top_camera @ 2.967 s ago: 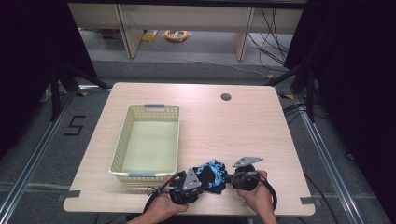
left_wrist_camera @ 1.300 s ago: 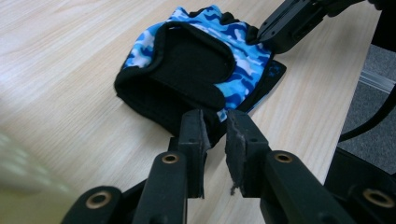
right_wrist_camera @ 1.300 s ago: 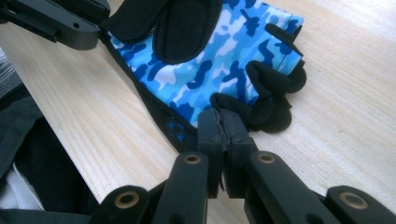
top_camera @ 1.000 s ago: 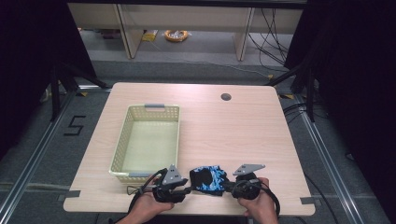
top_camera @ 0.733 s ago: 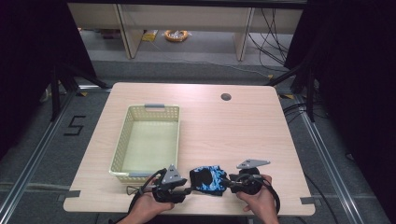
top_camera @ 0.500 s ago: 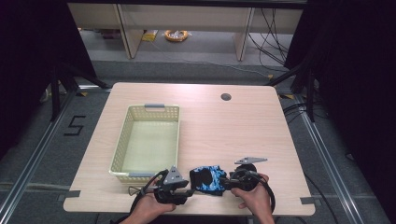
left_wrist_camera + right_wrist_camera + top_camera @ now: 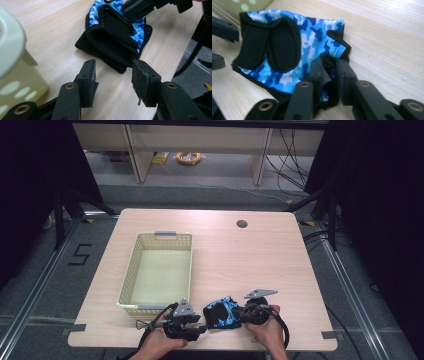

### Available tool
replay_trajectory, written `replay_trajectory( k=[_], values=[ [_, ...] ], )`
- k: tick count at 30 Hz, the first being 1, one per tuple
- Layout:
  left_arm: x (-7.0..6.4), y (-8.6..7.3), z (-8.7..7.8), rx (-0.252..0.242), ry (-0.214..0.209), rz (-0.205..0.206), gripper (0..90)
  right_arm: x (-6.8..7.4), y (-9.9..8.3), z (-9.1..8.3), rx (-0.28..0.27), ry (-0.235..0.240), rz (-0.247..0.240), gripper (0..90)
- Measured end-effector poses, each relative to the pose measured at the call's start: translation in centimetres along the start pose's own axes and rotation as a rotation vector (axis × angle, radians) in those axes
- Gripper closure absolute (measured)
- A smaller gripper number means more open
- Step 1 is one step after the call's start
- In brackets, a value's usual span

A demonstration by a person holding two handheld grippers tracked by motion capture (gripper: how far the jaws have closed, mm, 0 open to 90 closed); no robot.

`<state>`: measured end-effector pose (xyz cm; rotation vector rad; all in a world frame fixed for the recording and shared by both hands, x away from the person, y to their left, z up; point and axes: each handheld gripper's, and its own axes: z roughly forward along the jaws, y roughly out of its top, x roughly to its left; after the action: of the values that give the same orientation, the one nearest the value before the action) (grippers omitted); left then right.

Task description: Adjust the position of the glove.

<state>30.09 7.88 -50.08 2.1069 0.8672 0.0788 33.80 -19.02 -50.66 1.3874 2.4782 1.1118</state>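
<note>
- The glove (image 7: 223,313), blue camouflage with black padding, is lying flat on the table (image 7: 260,255) near the front edge, between the two grippers.
- The right gripper (image 7: 329,72) is pinching the glove's black hem, jaws drawn in tight with only bunched fabric between them.
- In the right gripper view, the glove's black straps are facing up, and its far edge is sitting clear on bare wood.
- The left gripper (image 7: 113,75) is hovering just short of the glove's black cuff, jaws spread wide and holding nothing.
- In the left gripper view, that cuff edge is lying just past the jaw tips, roughly in line with the gap between them.
- The basket (image 7: 129,279) is standing just to the left of the left gripper, its front corner close beside the left jaw, so room is tight on that side.
- The right hand (image 7: 267,332) is sitting at the table's front edge, with open wood stretching away to its right.
- Beyond the glove, the tabletop is lying open all the way to the round hole (image 7: 242,224) near the far edge.
</note>
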Motion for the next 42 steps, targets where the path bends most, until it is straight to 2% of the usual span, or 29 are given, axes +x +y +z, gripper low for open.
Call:
replay_trajectory(
  k=[1,4,6,7,8,10,11,12,13,16,17,18,19,22,23,25,28,29,32,33,35,36,39,42],
  values=[
    [0.0,-0.1,-0.1,0.006,-0.007,-0.007,53.1,-0.2,-0.1,-0.3,0.025,0.016,0.038,79.8],
    [0.1,-0.1,0.0,0.009,-0.021,-0.029,53.1,-0.2,-0.3,-0.3,0.027,0.036,0.054,80.2],
    [0.4,-0.1,0.1,0.012,-0.027,-0.059,53.0,-0.1,-0.4,-0.3,0.021,0.04,0.042,80.2],
    [0.6,-0.1,0.4,0.012,-0.025,-0.093,52.9,-0.1,-0.5,-0.4,0.02,0.048,0.025,80.3],
    [0.6,-0.1,0.4,0.016,-0.026,-0.074,52.9,-0.3,-0.5,-0.3,0.01,0.057,0.004,80.3],
    [0.6,-0.1,0.5,0.023,-0.026,-0.073,53.2,-0.3,-0.6,-0.4,0.017,0.064,0.011,80.3],
    [0.5,-0.2,0.8,0.027,-0.037,-0.073,53.5,-0.5,-0.7,-0.5,0.013,0.074,-0.008,80.3],
    [0.4,-0.2,1.0,0.028,-0.048,-0.088,54.1,-0.5,-0.8,-0.5,-0.003,0.071,-0.009,80.3],
    [0.3,-0.1,1.1,0.033,-0.058,-0.099,54.7,-0.4,-0.8,-0.6,0.01,0.077,-0.004,80.3],
    [0.2,0.0,1.4,0.035,-0.052,-0.08,55.5,-0.4,-0.9,-0.6,0.011,0.089,-0.025,80.3],
    [0.2,0.1,1.6,0.033,-0.064,-0.104,56.2,-0.4,-1.0,-0.4,-0.022,0.084,-0.015,80.2],
    [0.2,0.1,1.6,0.033,-0.064,-0.104,57.0,-0.5,-1.0,-0.6,-0.004,0.084,-0.025,80.2],
    [0.3,0.1,1.7,0.03,-0.074,-0.125,57.4,-0.5,-1.1,-0.6,-0.003,0.088,-0.019,80.2],
    [0.4,0.2,1.9,0.031,-0.083,-0.124,59.7,-0.6,-1.1,-0.5,-0.012,0.104,-0.026,80.2],
    [0.5,0.3,2.3,0.032,-0.093,-0.144,60.5,-0.6,-1.1,-0.5,-0.008,0.114,-0.031,80.2],
    [0.6,0.4,2.6,0.018,-0.098,-0.157,63.3,-0.6,-1.1,-0.6,0.0,0.104,-0.036,80.2],
    [0.6,0.4,2.7,0.017,-0.091,-0.157,65.6,-0.6,-1.2,-0.6,-0.003,0.111,-0.034,80.2],
    [0.3,0.3,2.8,0.005,-0.076,-0.145,70.2,-0.6,-1.2,-0.6,0.0,0.108,-0.033,80.3],
    [0.3,0.2,2.8,-0.003,-0.073,-0.152,75.2,-0.6,-1.2,-0.6,-0.007,0.117,-0.029,80.3],
    [0.5,0.2,2.7,-0.006,-0.079,-0.152,77.3,-0.6,-1.3,-0.5,-0.029,0.108,-0.02,80.4],
    [0.6,0.2,2.6,-0.016,-0.076,-0.149,81.3,-0.7,-1.2,-0.7,-0.009,0.105,-0.023,80.5],
    [0.5,0.3,2.6,-0.018,-0.067,-0.143,82.2,-0.7,-1.2,-0.7,-0.009,0.104,-0.02,80.5],
    [0.3,0.4,2.4,-0.031,-0.082,-0.137,84.2,-0.7,-1.2,-0.7,-0.008,0.115,-0.015,80.9],
    [0.2,0.5,2.3,-0.039,-0.084,-0.131,84.4,-0.7,-1.2,-0.9,-0.018,0.107,-0.011,81.0]
  ],
)
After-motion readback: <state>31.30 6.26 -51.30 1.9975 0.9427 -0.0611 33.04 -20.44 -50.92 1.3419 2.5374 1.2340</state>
